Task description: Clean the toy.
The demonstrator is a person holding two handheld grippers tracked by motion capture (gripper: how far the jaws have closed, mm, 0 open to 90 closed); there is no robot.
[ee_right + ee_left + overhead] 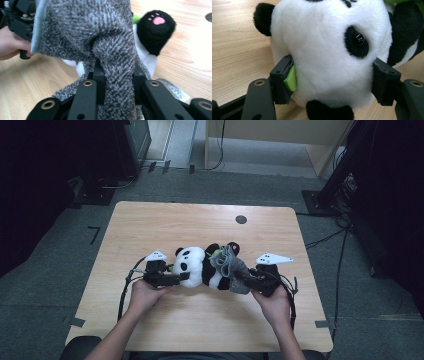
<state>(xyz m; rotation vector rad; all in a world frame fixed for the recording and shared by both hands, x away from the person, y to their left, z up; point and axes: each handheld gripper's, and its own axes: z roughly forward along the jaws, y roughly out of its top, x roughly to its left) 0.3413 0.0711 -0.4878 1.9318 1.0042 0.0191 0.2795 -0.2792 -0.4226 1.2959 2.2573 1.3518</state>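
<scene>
While I look down from the high view, the wooden table takes up the middle of the frame, with a small dark round hole near its far edge, right of centre. Lying on its side just below the centre of the table is the plush panda, its white head toward the left of the frame and its black and white body toward the right. Draped over that body, right of centre, is a grey knitted cloth. My left gripper comes in from the lower left, and in the left gripper view its jaws are clamped on the panda's head, one pad pressing into the fur at the lower left of that frame, with a bit of green foam against it, and the other at the lower right beside the dark eye patch. My right gripper reaches from the lower right; in the right gripper view its jaws pinch a fold of the grey cloth at bottom centre. A black paw with pink pads shows at the upper right of that view.
</scene>
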